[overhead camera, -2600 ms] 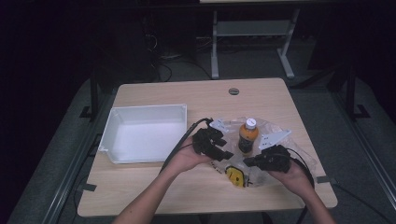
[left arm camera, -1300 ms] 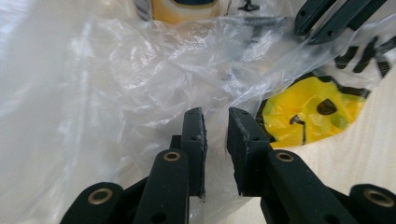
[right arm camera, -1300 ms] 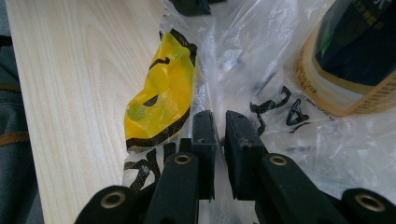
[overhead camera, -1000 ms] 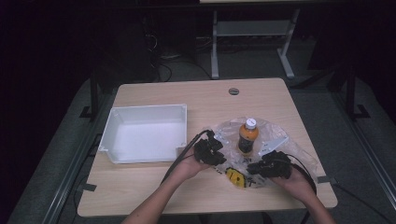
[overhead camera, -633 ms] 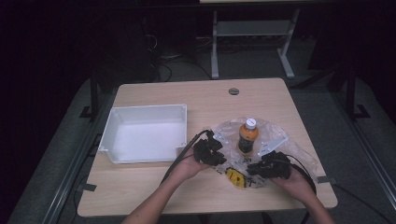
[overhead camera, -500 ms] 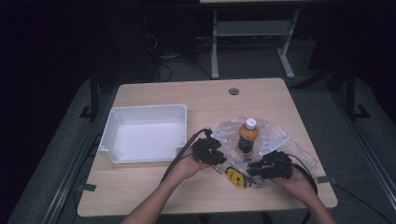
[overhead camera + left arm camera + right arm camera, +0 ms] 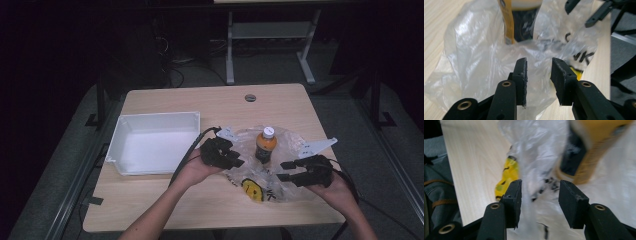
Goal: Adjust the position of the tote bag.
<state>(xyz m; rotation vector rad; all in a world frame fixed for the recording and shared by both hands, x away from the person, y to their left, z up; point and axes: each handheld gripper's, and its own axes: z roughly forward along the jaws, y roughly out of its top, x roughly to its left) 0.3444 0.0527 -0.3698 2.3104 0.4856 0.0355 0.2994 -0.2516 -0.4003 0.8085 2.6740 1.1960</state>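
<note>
A clear plastic bag (image 7: 285, 150) with black lettering and a yellow print (image 7: 252, 190) lies crumpled on the wooden table. An orange drink bottle (image 7: 265, 145) with a white cap stands upright at the bag. My left gripper (image 7: 238, 160) sits at the bag's left edge and my right gripper (image 7: 285, 171) at its near right side, pointing at each other. In the left gripper view the left gripper (image 7: 539, 68) is open with bag film (image 7: 474, 57) between the jaws and the bottle (image 7: 524, 27) behind. The right gripper (image 7: 540, 191) is open too, over film, near the bottle (image 7: 584, 152).
A white tray (image 7: 120, 150) stands empty on the table's left half, just left of my left hand. A cable (image 7: 187, 152) trails from the left gripper past the tray's corner. The table has a round hole (image 7: 250, 97) at the back. Desk legs stand on the floor beyond.
Both grippers have come down from beside the bottle to the bag's near edges. Over the last second the right one has slid slightly right; the bag lies more spread out.
</note>
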